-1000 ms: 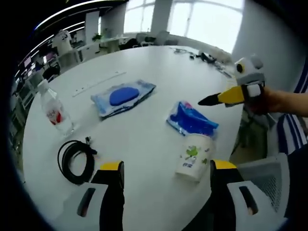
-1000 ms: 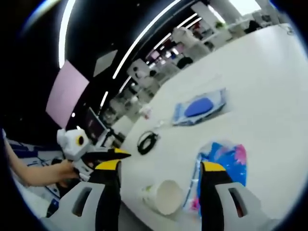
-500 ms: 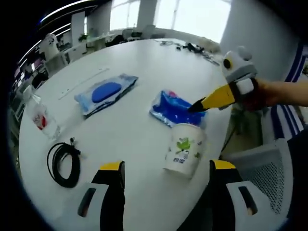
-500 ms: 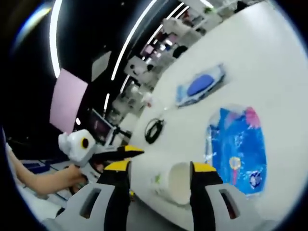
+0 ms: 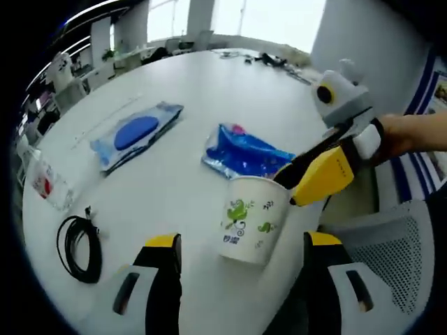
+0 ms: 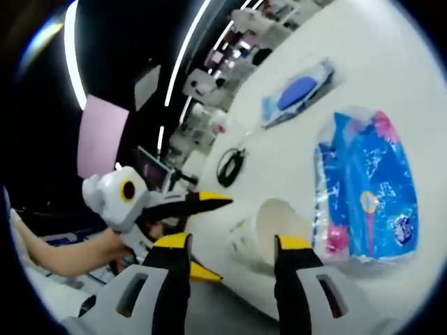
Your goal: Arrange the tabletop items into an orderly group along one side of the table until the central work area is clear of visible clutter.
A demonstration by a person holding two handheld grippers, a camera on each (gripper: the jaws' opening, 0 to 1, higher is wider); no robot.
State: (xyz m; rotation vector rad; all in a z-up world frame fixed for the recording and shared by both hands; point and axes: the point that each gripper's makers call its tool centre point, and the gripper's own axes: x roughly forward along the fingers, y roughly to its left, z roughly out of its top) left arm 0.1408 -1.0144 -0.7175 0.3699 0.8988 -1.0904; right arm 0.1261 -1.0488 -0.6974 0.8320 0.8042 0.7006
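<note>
My right fingers [image 5: 307, 183] straddle the cup [image 5: 249, 220] rim, not yet pinched; left fingers [image 5: 241, 255] open, cup just ahead

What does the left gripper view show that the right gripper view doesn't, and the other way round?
Left gripper view: a grey mesh chair and bright windows. Right gripper view: a pink wall panel and the open mouth of the white paper cup. Shared: the cup, the blue plastic tissue pack, the blue-lidded wipes pack, the black cable coil and the white table.
</note>
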